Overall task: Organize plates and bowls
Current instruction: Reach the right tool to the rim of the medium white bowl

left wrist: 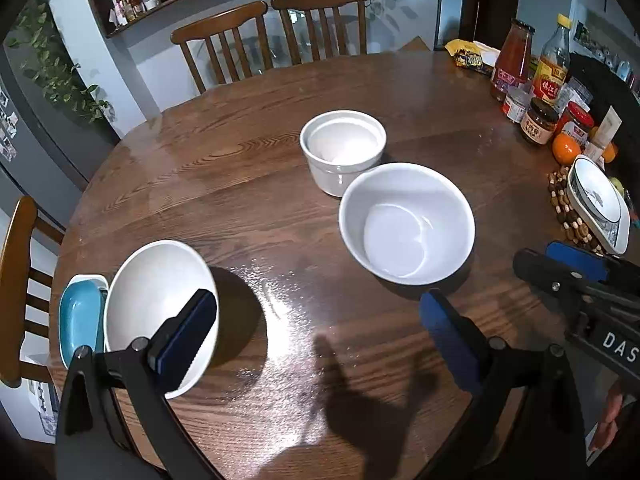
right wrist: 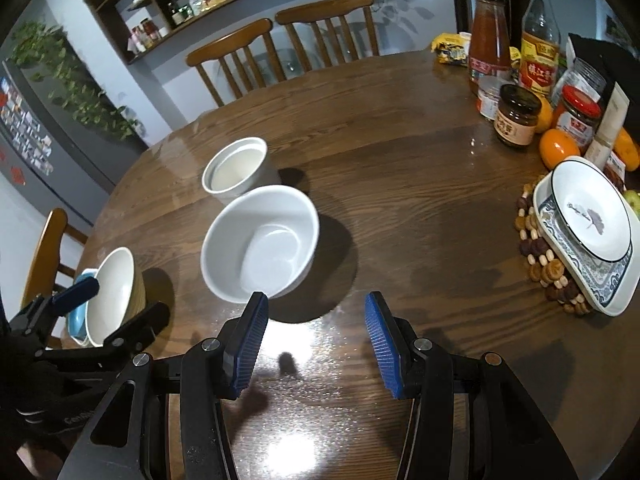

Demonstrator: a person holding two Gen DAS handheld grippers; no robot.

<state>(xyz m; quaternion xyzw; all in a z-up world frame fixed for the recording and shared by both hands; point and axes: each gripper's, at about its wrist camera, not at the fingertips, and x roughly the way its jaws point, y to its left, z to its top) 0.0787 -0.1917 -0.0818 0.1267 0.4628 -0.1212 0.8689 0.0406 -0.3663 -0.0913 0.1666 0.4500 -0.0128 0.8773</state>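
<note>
A round wooden table [left wrist: 248, 184] is seen from both wrist views, with most of its middle left bare. Near the centre a wide white bowl [left wrist: 406, 222] is set upright, and a smaller straight-sided white ramekin [left wrist: 342, 150] stands just behind it, rims nearly touching in the left view. In the right wrist view the same wide bowl [right wrist: 260, 244] lies just ahead of the right gripper [right wrist: 316, 340], whose blue-padded jaws are spread wide with nothing between them; its left pad is close to the bowl's near rim, though contact cannot be confirmed.

At the table's left edge a tilted white bowl [left wrist: 160, 308] is found, with a blue dish [left wrist: 80, 316] just beside it at the rim. The left gripper [left wrist: 320, 328] is held with its jaws far apart; one pad overlaps the tilted bowl in the view, the other stands well away over bare wood, so nothing is gripped.

On the right side a white plate [right wrist: 592, 210] is stacked on a blue-patterned dish [right wrist: 592, 284], which rests on a beaded trivet [right wrist: 536, 256] near the table's edge. Jars and bottles [right wrist: 516, 116] (sauces, by their labels) and an orange [right wrist: 558, 144] are crowded behind them. Two wooden chairs [right wrist: 280, 48] are drawn up at the far edge.
</note>
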